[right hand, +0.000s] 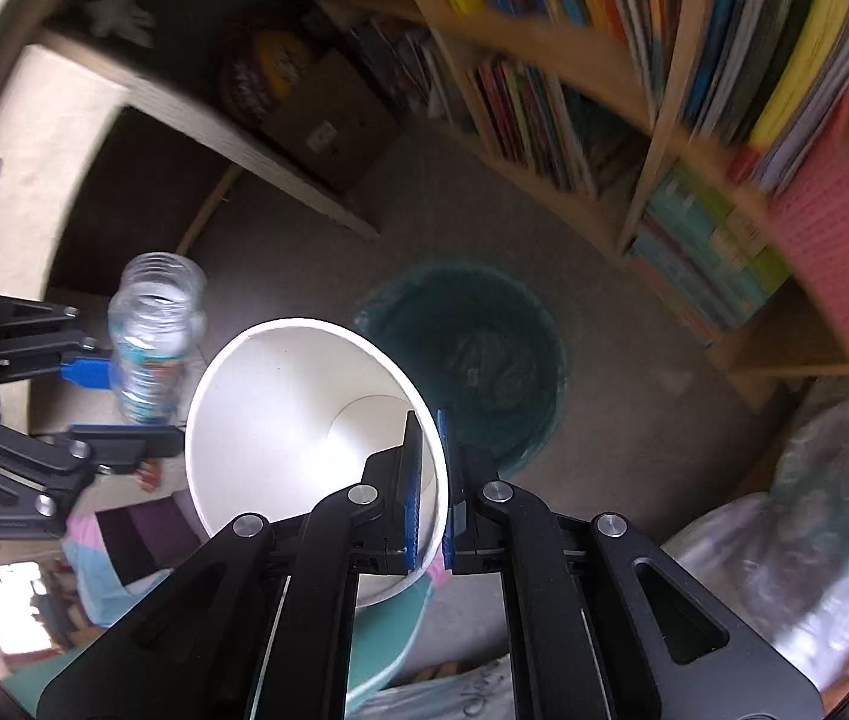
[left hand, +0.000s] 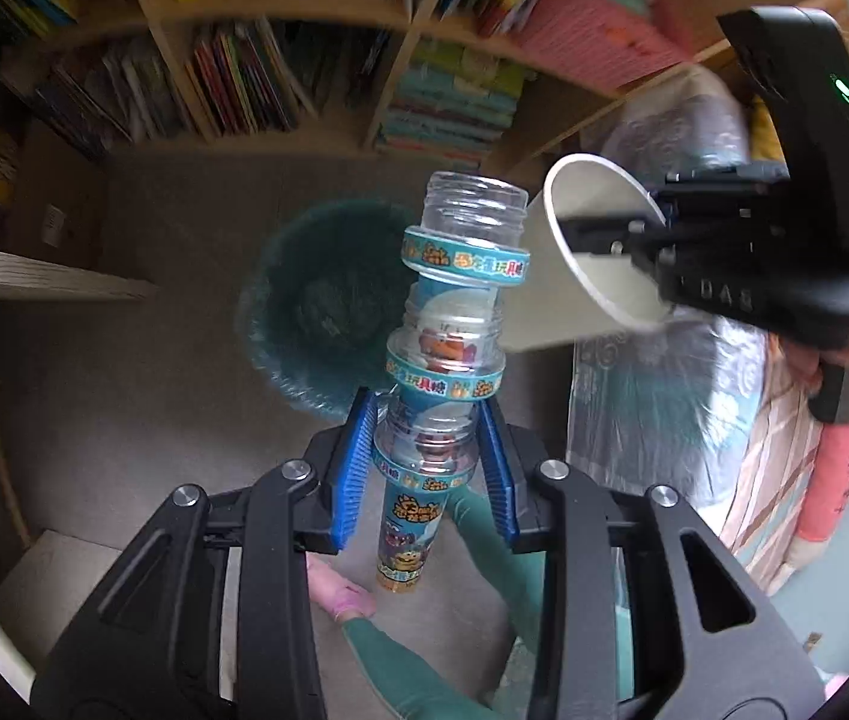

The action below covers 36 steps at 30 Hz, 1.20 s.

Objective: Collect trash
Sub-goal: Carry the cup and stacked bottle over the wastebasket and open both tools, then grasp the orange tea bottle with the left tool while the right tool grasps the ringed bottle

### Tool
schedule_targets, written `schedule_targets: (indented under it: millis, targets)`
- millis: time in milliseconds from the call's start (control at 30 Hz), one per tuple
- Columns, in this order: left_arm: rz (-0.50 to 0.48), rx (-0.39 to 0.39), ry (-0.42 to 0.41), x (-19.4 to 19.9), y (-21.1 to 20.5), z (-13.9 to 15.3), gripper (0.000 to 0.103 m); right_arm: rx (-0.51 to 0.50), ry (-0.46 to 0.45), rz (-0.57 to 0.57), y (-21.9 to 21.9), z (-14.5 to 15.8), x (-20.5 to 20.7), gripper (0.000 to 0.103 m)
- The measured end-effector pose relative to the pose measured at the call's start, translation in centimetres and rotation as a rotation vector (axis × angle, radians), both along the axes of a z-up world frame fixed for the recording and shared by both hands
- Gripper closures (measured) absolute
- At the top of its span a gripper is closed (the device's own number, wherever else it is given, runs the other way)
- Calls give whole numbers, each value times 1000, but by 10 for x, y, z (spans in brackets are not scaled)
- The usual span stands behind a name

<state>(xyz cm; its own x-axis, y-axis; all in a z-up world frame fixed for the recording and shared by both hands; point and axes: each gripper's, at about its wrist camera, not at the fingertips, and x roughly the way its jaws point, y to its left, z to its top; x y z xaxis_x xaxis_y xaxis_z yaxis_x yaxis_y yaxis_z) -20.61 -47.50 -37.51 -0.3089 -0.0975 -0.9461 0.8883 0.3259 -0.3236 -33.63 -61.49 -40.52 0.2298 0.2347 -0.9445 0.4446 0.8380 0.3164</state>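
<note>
Two grippers are in view: the left gripper (left hand: pixel 427 456) at six o'clock of its own camera, and the right gripper (right hand: pixel 431 480) at six o'clock of its own.

One stack of clear plastic bottles (left hand: pixel 442 360) stands at the centre of the left view; three screw-neck sections show in it, each ringed by one printed band.

One white paper cup (right hand: pixel 304 438) sits at about seven o'clock of the right view.

One dark green bin (right hand: pixel 472 354) lies near the centre there.

One wooden bookshelf (left hand: pixel 280 18) spans twelve o'clock; its books are too blurred to count.
</note>
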Motion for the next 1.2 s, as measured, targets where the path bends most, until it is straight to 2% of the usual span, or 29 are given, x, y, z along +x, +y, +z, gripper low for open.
schedule_targets:
  millis: [133,200,233,267,300,367,500,600,700,800,900,967,1033,1133,1200]
  targets:
    - [-26,34,-6,-3,-22,-58,71,28,6,-15,-7,-56,4,91]
    - [-27,59,-24,-4,-25,-81,71,25,31,-10,-7,-80,3,82]
    - [-27,80,-23,-5,-26,-89,70,20,49,-10,-9,-89,2,79]
    - [-28,100,-25,-5,-25,-96,64,34,50,-15,-12,-95,0,76]
    - [-25,113,-29,-4,-26,-96,59,36,49,-24,-13,-99,-2,75]
    - [-38,102,-44,-6,-22,-92,48,37,31,-33,-17,-98,-7,62]
    - [-57,96,-63,-3,-15,-85,47,30,9,-26,-23,-87,-14,59]
    - [-6,75,-46,3,-8,-65,47,28,-3,-10,-28,-67,-18,59]
    - [43,15,-23,8,13,-21,47,21,-47,12,-30,-32,-21,50]
    - [89,-87,-6,7,42,56,47,8,-123,66,-23,27,-19,46]
    - [127,-183,-11,11,77,134,34,8,-214,177,-9,93,-8,42]
    - [158,-242,-53,16,107,189,32,0,-284,278,6,142,6,40]
    - [218,-265,-111,29,139,232,29,3,-352,385,24,186,26,39]
    - [324,-294,-223,54,192,283,22,2,-450,529,55,246,66,39]
    - [386,-298,-305,75,229,307,22,-7,-508,625,80,281,96,39]
